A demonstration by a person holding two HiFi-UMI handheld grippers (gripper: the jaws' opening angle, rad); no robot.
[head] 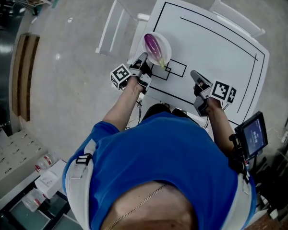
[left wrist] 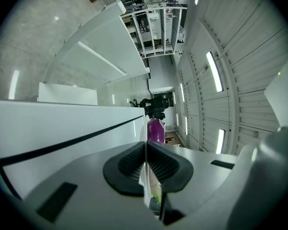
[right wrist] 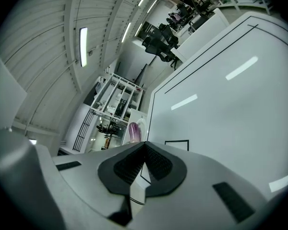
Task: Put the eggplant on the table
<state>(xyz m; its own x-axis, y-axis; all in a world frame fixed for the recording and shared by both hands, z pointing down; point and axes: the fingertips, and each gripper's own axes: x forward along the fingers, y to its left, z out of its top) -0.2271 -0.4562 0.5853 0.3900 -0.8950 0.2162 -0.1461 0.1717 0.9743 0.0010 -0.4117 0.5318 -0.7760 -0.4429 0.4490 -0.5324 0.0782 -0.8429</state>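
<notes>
The purple eggplant (head: 155,47) lies in a white plate (head: 167,42), just ahead of the left gripper (head: 145,60), whose jaws are clamped on the plate's near rim. The plate sits at the left edge of the white table (head: 216,47). The black-lined tabletop spreads wide and bare beyond the right gripper (head: 196,75), which is clenched on nothing. A small black-outlined rectangle (head: 175,68) lies between the two grippers.

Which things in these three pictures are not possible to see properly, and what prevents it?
- Head view: whether the plate rests on the table or is lifted. From above, no gap can be read.
- Left gripper view: most of the eggplant, hidden behind the left gripper, its shut fingers and the plate rim.
- Right gripper view: the eggplant is too small for detail.
- Head view: the monitor text is too small.
</notes>
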